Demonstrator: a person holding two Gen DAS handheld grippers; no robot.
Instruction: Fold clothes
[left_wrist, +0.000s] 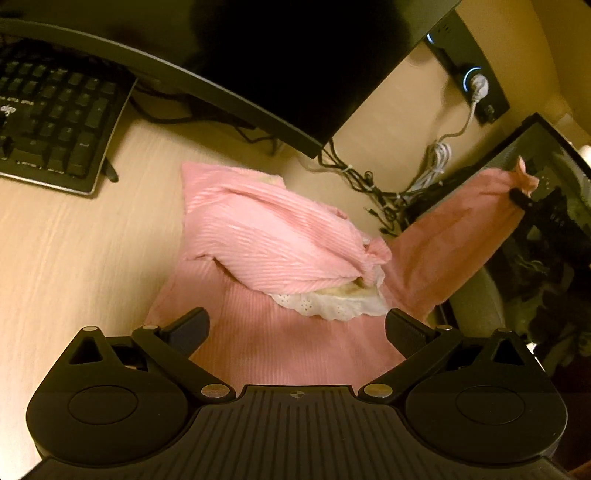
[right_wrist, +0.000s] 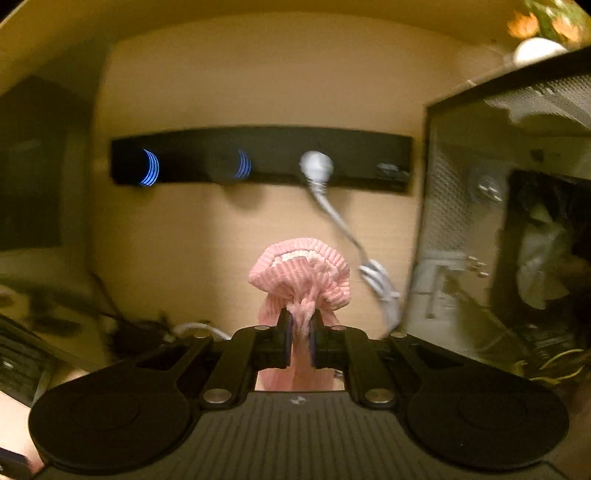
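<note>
Below open left gripper (left_wrist: 295, 328) – pink top (left_wrist: 266, 251); sleeve cuff (right_wrist: 300, 273) pinched in rt gripper (right_wrist: 300, 332)

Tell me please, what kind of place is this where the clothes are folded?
Probably a home computer desk, not a laundry room. A keyboard and a monitor stand behind the pink top, and a power strip is fixed on the wall.

Keyboard (left_wrist: 55, 110) cut off at left edge, garment's (left_wrist: 280, 258) near hem hidden behind left tool (left_wrist: 295, 328), power strip (right_wrist: 258, 158) motion-blurred
</note>
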